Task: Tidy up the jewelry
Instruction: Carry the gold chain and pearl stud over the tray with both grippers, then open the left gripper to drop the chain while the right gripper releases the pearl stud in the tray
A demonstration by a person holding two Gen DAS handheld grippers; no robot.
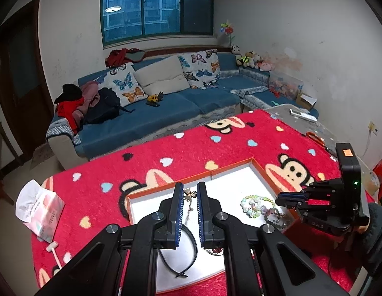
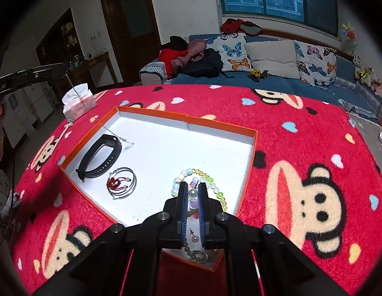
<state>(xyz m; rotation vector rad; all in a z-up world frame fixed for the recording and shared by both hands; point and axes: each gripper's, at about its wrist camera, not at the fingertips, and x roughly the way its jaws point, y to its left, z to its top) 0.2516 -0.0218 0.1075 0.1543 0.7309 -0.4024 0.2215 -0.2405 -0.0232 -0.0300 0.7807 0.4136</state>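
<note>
Left tool (image 1: 189,188) clenched on a thin gold chain necklace with small pendant (image 1: 191,195), dangling over the shallow white cardboard tray with orange rim (image 1: 230,170) on the red plush monkey-print surface (image 1: 191,148). Right tool (image 2: 192,188) clenched too, above the pastel glass-bead bracelets (image 2: 210,180) (grasping any, cannot tell). Best lowered gently into bare white space, clear of the black silicone wristband (image 2: 99,157), then released without dragging. Legible: "bot.AI" on the left tool, "DAS" on the right.

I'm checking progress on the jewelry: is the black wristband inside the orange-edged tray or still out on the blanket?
Inside. The black wristband lies on the white floor of the tray, near its left wall.
</note>
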